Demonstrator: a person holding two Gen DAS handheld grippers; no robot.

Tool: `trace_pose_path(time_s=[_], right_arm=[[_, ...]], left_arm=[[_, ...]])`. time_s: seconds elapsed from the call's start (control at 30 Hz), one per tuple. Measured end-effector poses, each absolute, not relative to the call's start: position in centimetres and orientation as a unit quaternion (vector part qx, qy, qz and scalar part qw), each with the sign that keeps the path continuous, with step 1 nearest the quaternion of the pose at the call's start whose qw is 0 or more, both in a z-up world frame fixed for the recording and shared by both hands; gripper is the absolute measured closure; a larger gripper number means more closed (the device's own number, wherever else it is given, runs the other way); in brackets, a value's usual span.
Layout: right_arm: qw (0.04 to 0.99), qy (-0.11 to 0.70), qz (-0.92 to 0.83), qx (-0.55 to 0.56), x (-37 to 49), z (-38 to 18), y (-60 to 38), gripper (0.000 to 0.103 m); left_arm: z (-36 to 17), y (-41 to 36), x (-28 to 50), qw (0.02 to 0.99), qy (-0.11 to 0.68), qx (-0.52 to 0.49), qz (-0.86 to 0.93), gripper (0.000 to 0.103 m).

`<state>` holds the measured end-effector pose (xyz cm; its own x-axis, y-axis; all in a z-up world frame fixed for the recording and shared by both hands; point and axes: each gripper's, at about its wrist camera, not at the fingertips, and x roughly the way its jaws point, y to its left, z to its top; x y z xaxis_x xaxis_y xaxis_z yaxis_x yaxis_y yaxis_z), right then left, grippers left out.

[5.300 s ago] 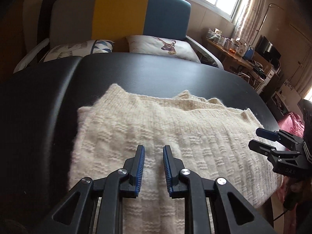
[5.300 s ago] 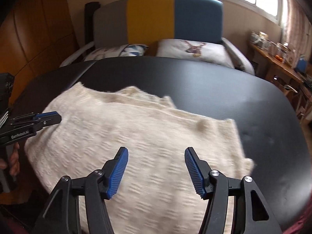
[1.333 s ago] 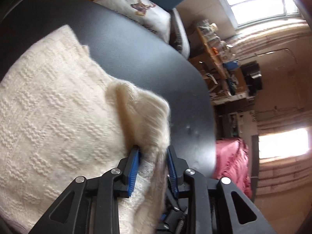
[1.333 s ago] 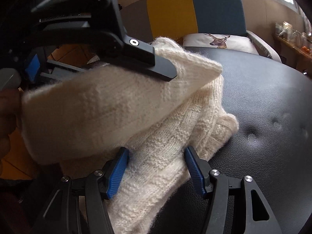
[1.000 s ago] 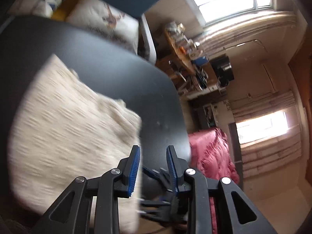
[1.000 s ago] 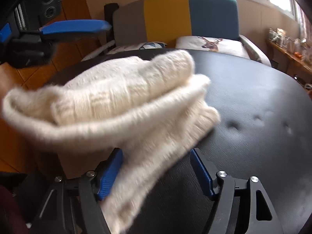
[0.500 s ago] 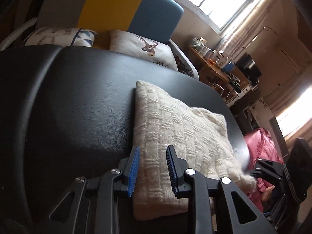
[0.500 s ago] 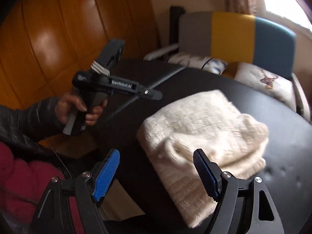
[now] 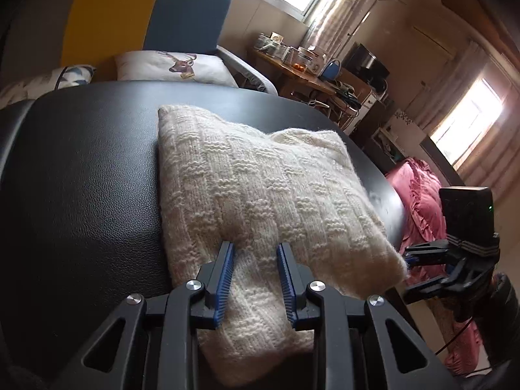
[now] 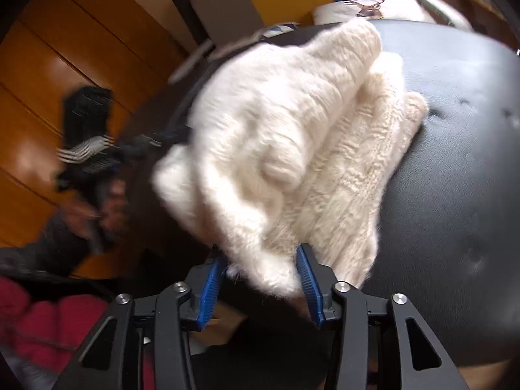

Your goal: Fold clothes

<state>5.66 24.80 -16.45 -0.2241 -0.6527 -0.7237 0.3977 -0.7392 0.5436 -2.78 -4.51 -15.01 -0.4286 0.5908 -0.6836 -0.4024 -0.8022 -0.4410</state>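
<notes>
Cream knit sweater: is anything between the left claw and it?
Nothing visible. The left claw sits directly over the folded cream knit sweater's near edge on the black leather table, fingers apart, knit showing between them.

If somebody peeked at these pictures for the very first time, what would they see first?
Probably the fluffy cream sweater, folded into a thick bundle in the middle of the black table. Next, the left gripper over its near edge, and the right gripper around a near corner. Behind the table stands a yellow and blue chair with a deer pillow.
</notes>
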Motion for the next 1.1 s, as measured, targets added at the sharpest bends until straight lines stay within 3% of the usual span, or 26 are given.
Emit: trace_pose_path(time_s=[0.07,0.17,0.33,0.37,0.43,0.47,0.5,0.6,0.73,0.87,0.97,1.1], right_arm=[[0.335,-0.166,-0.781,0.5,5.9,-15.5,26.5,0.026],[0.317,-0.229,-0.806,0.445,3.4,-13.5,28.7,0.017],[0.274,-0.255,-0.817,0.438,-2.1,-14.8,28.5,0.017],[0.274,-0.256,-0.816,0.44,-2.9,-15.3,28.0,0.021],[0.273,-0.226,-0.817,0.455,-4.4,-15.9,26.8,0.044],[0.264,-0.206,-0.814,0.474,-4.9,-16.6,26.4,0.073],[0.261,-0.199,-0.811,0.485,-5.2,-17.0,26.0,0.081],[0.249,-0.153,-0.832,0.472,-5.1,-15.2,25.2,0.088],[0.23,-0.082,-0.883,0.401,-4.0,-9.1,26.2,0.091],[0.174,-0.029,-0.857,0.484,-5.2,-14.5,26.8,0.091],[0.176,-0.124,-0.852,0.476,-4.4,-17.3,29.6,0.091],[0.184,-0.165,-0.854,0.459,-3.7,-17.9,31.0,0.091]], left_arm=[[-14.7,-4.5,-2.6,0.292,-0.102,-0.441,0.843,0.077],[-14.0,-4.2,-1.9,0.286,-0.084,-0.427,0.854,0.077],[-13.4,-3.8,-0.4,0.309,-0.08,-0.404,0.857,0.077],[-13.4,-3.8,-0.2,0.315,-0.083,-0.402,0.856,0.078],[-13.6,-3.8,0.2,0.325,-0.089,-0.4,0.852,0.078],[-13.7,-3.7,0.2,0.332,-0.093,-0.4,0.849,0.078],[-13.8,-3.6,0.3,0.339,-0.095,-0.4,0.846,0.078],[-14.4,-2.8,0.7,0.365,-0.077,-0.411,0.832,0.077],[-16.2,-1.0,0.9,0.384,-0.031,-0.445,0.809,0.076],[-16.0,-0.1,1.0,0.398,-0.001,-0.457,0.795,0.076],[-14.5,0.0,0.5,0.414,-0.028,-0.445,0.793,0.076],[-12.6,0.5,-0.2,0.434,-0.06,-0.429,0.79,0.078]])
